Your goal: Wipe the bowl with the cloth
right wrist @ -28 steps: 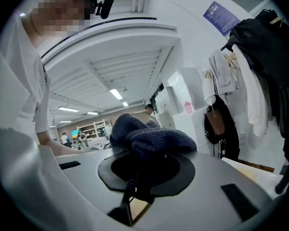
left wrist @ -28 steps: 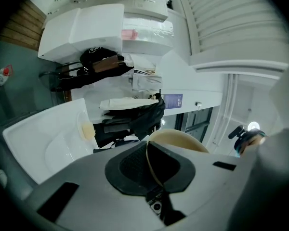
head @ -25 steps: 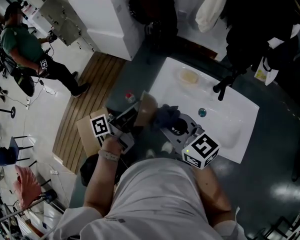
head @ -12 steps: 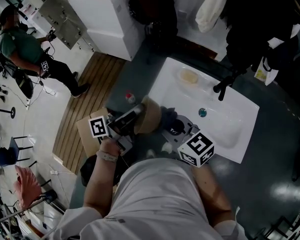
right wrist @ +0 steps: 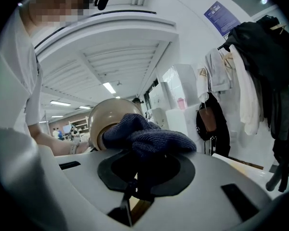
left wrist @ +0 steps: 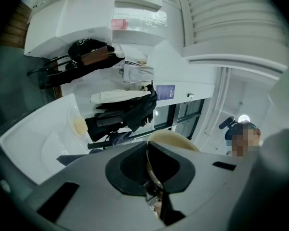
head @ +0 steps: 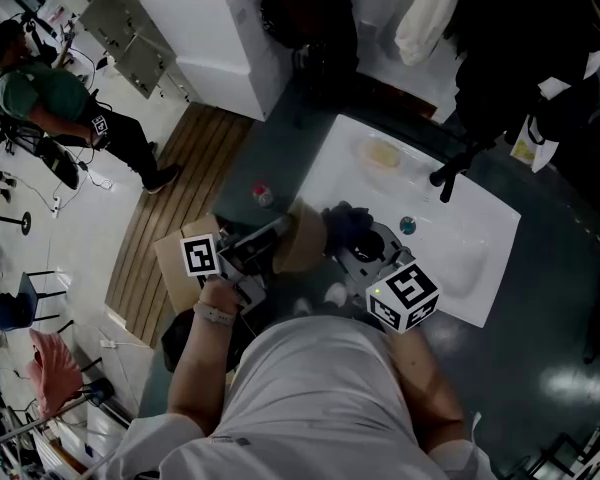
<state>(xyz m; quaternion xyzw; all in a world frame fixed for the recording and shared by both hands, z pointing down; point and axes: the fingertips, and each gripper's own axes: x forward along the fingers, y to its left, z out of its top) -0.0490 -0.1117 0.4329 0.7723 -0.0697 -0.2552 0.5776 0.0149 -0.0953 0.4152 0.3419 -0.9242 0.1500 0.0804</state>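
Two grippers meet above the near left corner of the white sink point(head: 460, 218). The left gripper point(head: 265, 243) has its jaws pinched on the rim of the bowl point(head: 302, 236), holding it tipped on its side in the air. The right gripper point(head: 365, 253) is clamped on a bunched cloth point(head: 345, 226), which touches the bowl's rounded outer wall. So the bowl lies directly to the cloth's left, its mouth-to-foot axis seemingly near level, and the right hand is the one placed to rub. The bowl is smooth, tan and domed, glazed by the look of it. The cloth is dark blue, nubbly, soft and folded.
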